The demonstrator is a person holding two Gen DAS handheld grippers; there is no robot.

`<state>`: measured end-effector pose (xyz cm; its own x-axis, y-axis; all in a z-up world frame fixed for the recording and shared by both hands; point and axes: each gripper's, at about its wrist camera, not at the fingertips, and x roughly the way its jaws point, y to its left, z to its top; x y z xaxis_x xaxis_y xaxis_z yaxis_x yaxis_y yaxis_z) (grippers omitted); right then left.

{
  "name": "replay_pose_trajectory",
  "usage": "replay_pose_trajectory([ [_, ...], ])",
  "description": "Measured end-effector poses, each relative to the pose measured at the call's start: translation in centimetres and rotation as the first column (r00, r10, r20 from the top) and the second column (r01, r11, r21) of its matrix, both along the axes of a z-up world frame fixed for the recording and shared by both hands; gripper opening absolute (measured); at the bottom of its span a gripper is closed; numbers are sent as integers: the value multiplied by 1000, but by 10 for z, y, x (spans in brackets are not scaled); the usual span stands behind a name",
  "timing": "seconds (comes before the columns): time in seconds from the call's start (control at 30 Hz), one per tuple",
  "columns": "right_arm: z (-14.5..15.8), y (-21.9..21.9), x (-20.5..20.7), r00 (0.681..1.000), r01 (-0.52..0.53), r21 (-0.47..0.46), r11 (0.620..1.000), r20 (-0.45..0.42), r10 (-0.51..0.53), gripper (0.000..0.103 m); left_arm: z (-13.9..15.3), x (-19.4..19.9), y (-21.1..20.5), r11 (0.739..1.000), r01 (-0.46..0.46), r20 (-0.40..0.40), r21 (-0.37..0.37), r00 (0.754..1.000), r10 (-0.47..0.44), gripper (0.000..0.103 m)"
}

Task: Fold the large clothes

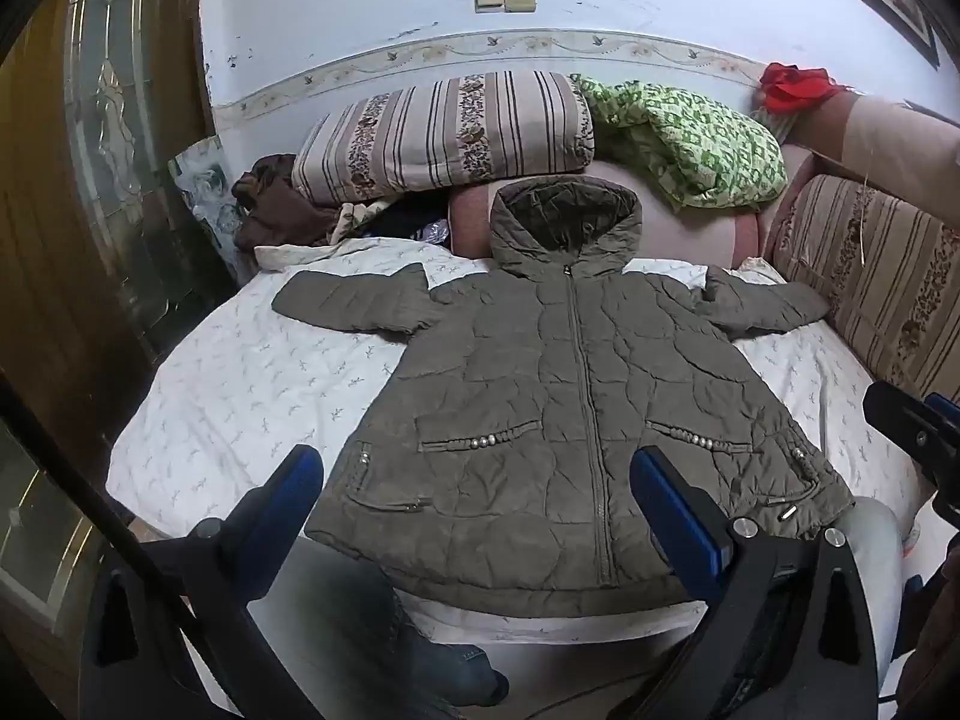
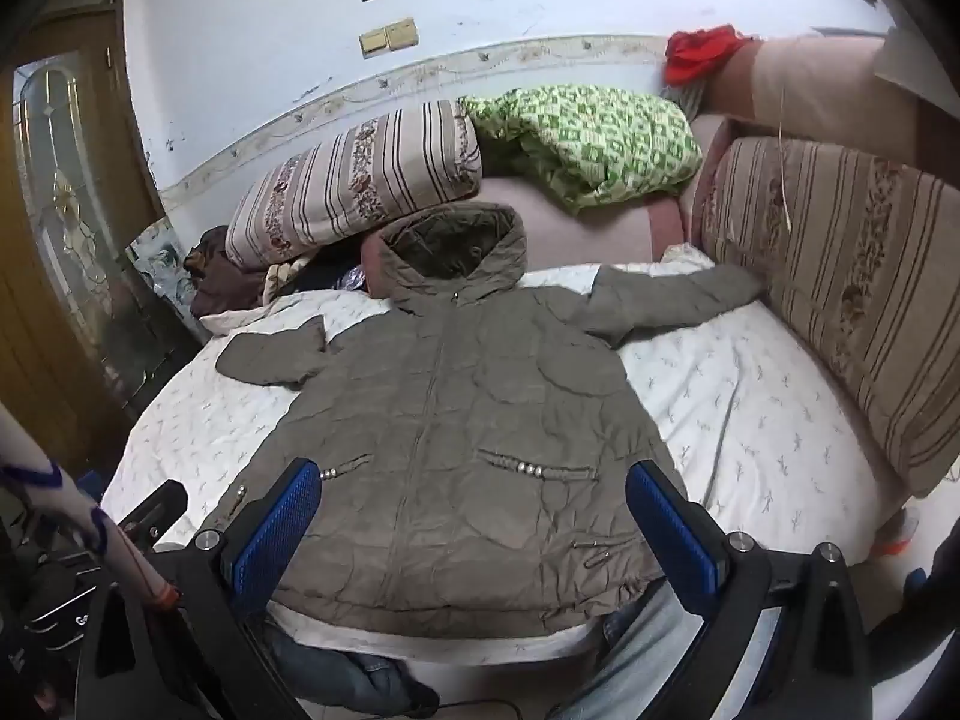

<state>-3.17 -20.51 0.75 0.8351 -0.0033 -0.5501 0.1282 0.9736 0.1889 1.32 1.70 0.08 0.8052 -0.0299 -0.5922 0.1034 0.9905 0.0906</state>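
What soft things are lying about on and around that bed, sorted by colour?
Olive jacket: 1
Striped cushions: 2
Green patterned quilt: 1
Red cloth: 1
Brown garment: 1
White bedsheet: 1
Total: 7

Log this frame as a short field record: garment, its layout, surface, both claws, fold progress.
garment: olive quilted hooded jacket, zipped shut, front up
layout: spread flat, both sleeves out to the sides, hood toward the cushions
surface: white sheet with small sprig print
behind: striped floral cushion; green patterned quilt
left claw: open, above the hem, holding nothing
right claw: open, above the hem, holding nothing
fold progress: none yet
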Motion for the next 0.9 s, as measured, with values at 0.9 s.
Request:
replay_pose_trajectory([
  [0.9,21,9,50,993,-115,55,992,40,113,103,13,51,17,997,-76,27,-19,997,77,102],
])
